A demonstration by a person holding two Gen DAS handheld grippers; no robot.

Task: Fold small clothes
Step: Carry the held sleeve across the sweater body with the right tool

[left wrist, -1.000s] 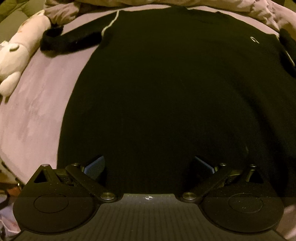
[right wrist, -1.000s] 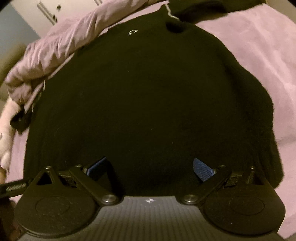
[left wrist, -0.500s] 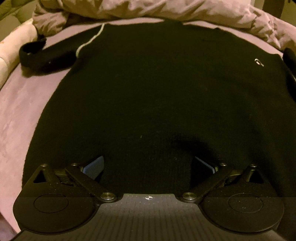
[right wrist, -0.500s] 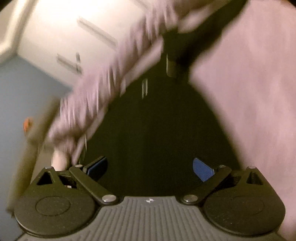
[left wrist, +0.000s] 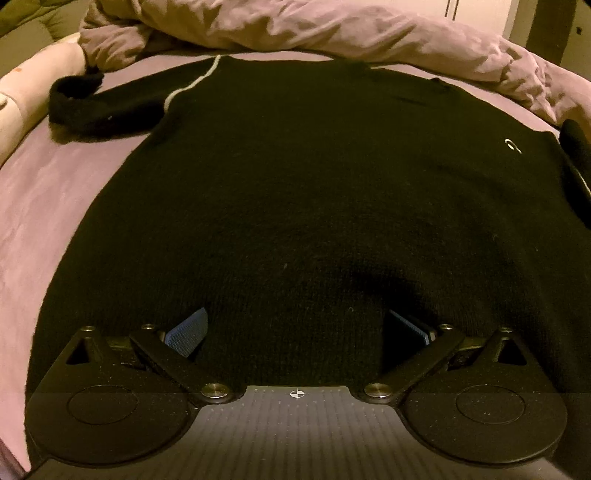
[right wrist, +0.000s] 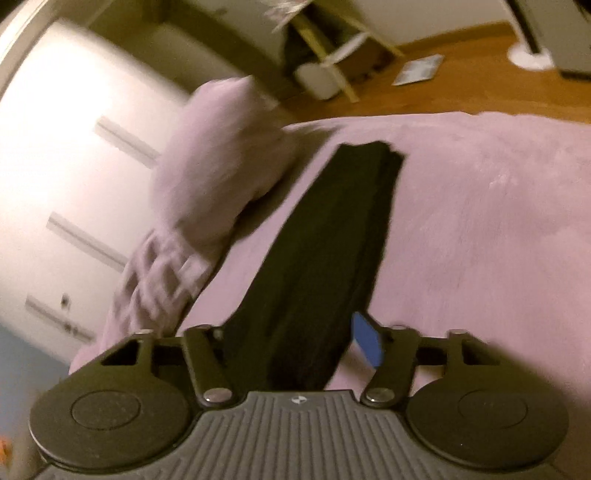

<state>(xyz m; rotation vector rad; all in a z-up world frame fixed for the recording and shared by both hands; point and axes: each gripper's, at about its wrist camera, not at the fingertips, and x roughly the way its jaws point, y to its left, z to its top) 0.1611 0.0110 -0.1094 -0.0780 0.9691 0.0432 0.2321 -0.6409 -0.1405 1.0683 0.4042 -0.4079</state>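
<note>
2 grippers work on 1 black knitted sweater (left wrist: 314, 184) spread flat on a pale purple bed cover (left wrist: 55, 206). The left gripper (left wrist: 295, 328) points down at the hem end of the body, its blue-padded fingers (left wrist: 188, 326) standing wide apart with only flat knit below and between them; it has hold of nothing. From this gripper the body runs straight ahead, the neckline far forward against a crumpled purple duvet (left wrist: 332, 33), 1 sleeve with a white shoulder stripe (left wrist: 110, 99) reaching off ahead and to the left.

The right gripper (right wrist: 291, 343) sits over the other black sleeve (right wrist: 332, 240). That sleeve's long axis runs straight forward from between the jaws, slightly to the right, its cuff end far ahead on the cover. The jaws are closing, with the near part of the sleeve between them; the right blue pad (right wrist: 365, 343) shows a sliver of purple cover between itself and the knit, so the pads do not seem to press yet. The left finger is hidden against the dark fabric, and the view is blurred.

The right gripper is plainly the nearer one to this sleeve. My judgement is that the coming move is a pinch on it, then a carry sideways to the gripper's left, across the body, with the left gripper placed to steady the hem.
</note>
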